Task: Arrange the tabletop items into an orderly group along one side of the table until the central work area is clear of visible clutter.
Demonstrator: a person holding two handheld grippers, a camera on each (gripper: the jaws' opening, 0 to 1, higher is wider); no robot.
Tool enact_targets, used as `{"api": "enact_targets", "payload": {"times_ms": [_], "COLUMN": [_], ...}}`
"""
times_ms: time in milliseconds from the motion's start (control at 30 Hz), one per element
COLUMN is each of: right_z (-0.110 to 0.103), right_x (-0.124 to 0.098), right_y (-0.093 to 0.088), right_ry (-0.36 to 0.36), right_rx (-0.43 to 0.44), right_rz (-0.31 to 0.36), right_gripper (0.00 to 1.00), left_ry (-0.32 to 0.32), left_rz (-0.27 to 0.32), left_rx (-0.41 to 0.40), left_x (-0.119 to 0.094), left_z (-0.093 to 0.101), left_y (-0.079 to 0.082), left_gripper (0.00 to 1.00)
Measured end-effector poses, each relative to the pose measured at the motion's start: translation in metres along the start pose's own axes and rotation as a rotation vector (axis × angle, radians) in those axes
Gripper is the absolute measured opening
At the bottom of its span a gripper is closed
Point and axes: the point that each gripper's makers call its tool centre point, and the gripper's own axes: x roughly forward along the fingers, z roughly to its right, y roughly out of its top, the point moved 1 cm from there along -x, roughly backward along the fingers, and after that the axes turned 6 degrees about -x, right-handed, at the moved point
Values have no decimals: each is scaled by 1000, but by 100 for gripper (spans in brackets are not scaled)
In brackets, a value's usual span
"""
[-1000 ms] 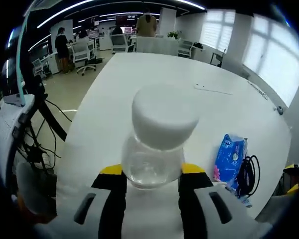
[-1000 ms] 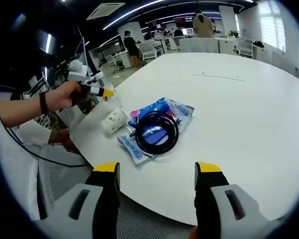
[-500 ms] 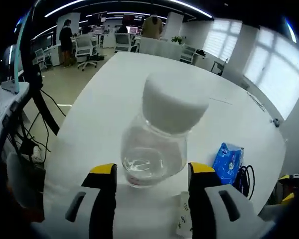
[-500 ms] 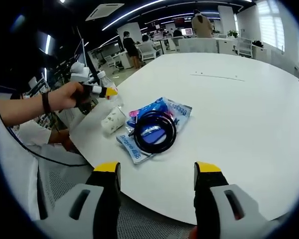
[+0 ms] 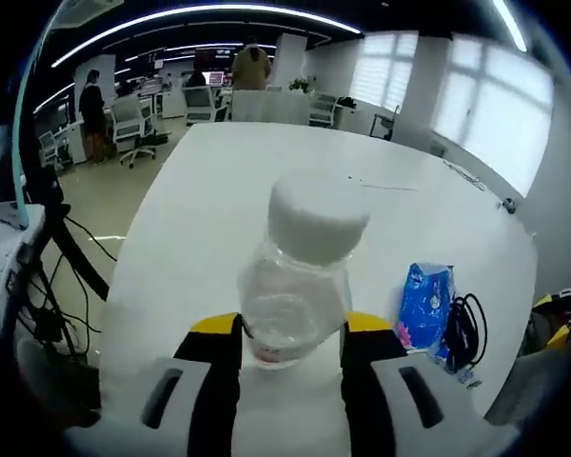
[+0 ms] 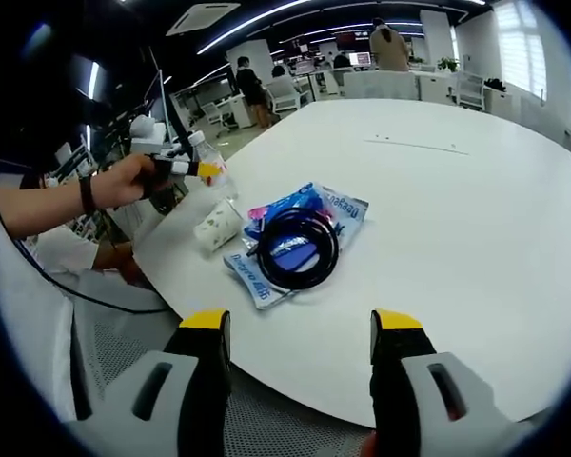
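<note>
Gripping clear bottle (image 5: 295,286), white cap.

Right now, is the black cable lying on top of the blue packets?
Yes, the coiled black cable rests directly on the blue packets on the white table.

The left gripper view sits low at the table (image 5: 266,181) edge, very close behind a bottle (image 5: 300,276) at center, facing along the tabletop toward the office at 12 o'clock. The right gripper view looks from farther back, off the edge, across the table (image 6: 457,219). Both share the blue packet (image 5: 426,305) (image 6: 338,205), the cable (image 5: 464,324) (image 6: 295,249) and the bottle (image 6: 212,171).
</note>
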Motion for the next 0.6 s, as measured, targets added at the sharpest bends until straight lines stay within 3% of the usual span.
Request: {"api": "enact_targets", "payload": {"times_ms": [467, 600], "right_z": [-3, -4], "right_x": [0, 1], "right_y": [4, 3], "right_ry": [3, 11], "right_rx": [-10, -15], "right_rz": [-1, -4], "right_gripper": [58, 59], "left_ry": [26, 11], "left_rz": [-23, -2], "left_rx": [-14, -58], "left_x": [5, 1], "left_z": [0, 0], "left_y": [4, 6], "left_gripper": [40, 41]}}
